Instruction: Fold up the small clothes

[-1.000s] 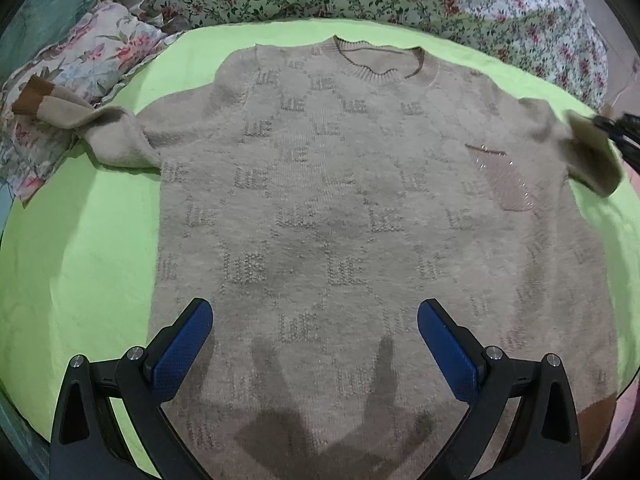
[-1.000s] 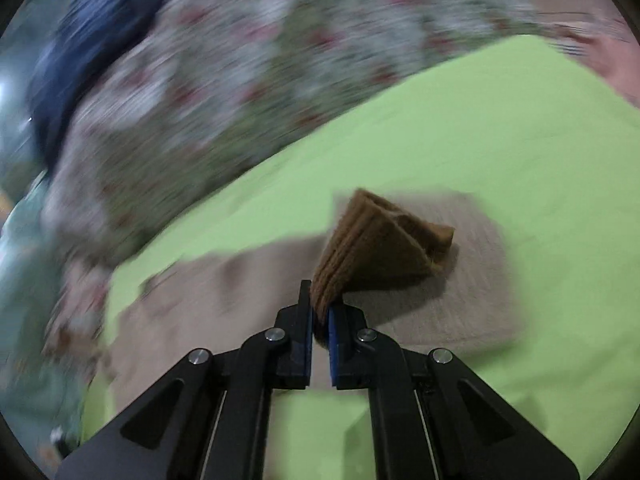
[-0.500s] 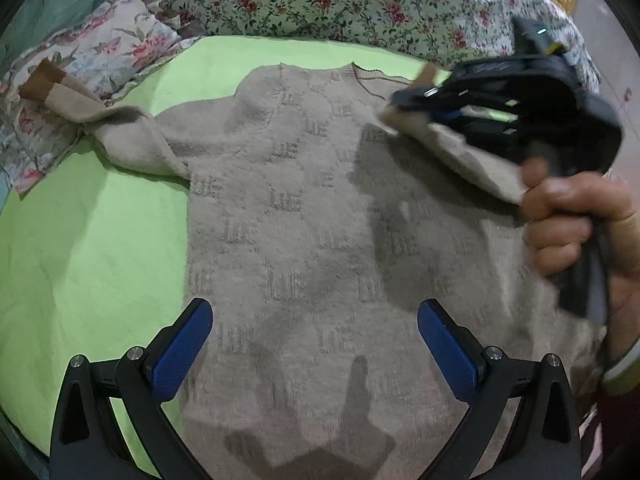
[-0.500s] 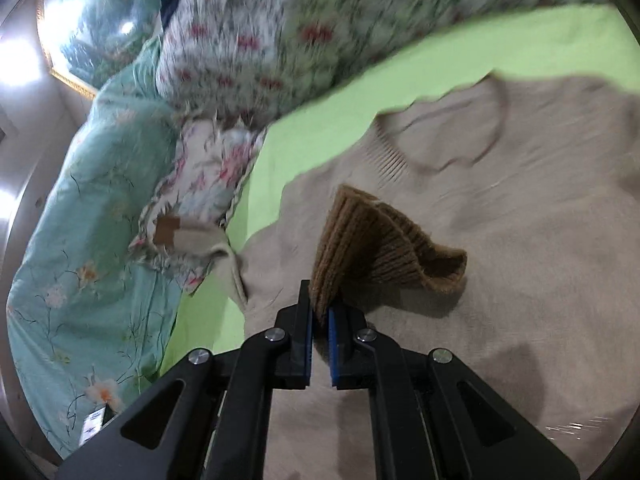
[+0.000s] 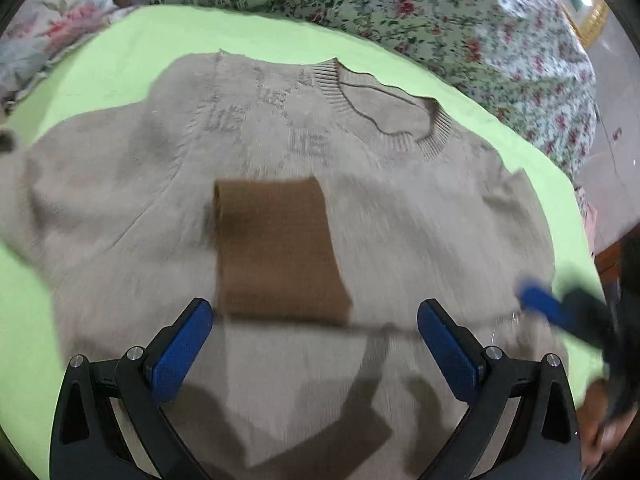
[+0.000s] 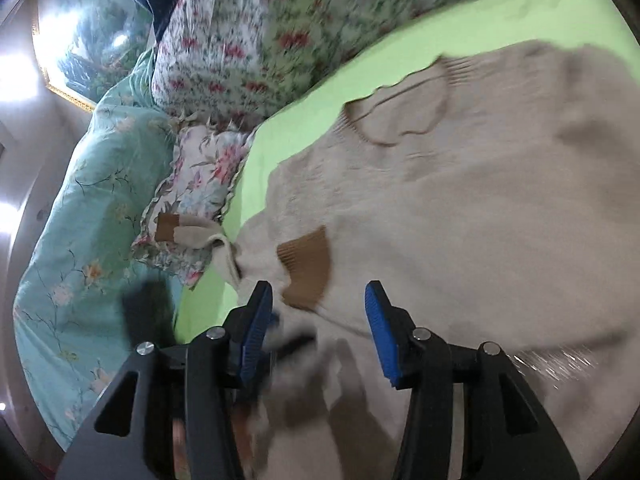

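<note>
Looking down through the left wrist camera, we see the beige sweater (image 5: 280,184) spread flat on the green sheet (image 5: 100,60), its ribbed neckline (image 5: 392,120) toward one o'clock and its body running down toward us, so the long axis goes roughly from twelve to six with a slight lean to the right. One sleeve is folded across the chest, and its brown cuff (image 5: 280,248) lies flat in the middle of the garment, long side running up and down the picture. Our left gripper (image 5: 316,352) hangs over the lower part of the sweater with its blue pads (image 5: 180,352) spread wide and nothing between them; the cuff's near edge sits just beyond them. At three to four o'clock the right gripper (image 5: 560,316) shows as a blur at the sweater's edge. Floral bedding (image 5: 440,20) fills the top, from eleven round to two o'clock.

Through the right wrist camera, the sweater (image 6: 460,208) runs from the neckline (image 6: 396,120) at twelve o'clock down to the right. The folded cuff (image 6: 308,268) rests on the knit just ahead of our right gripper (image 6: 320,332), whose jaws have just been opening; they stand partly apart now, and the cuff lies free of the pads. The other sleeve (image 6: 200,236) trails off at nine o'clock, its brown end on a floral pillow (image 6: 192,200) beside a teal quilt (image 6: 80,220). A dark blur sits at eight o'clock; we cannot tell what it is.
</note>
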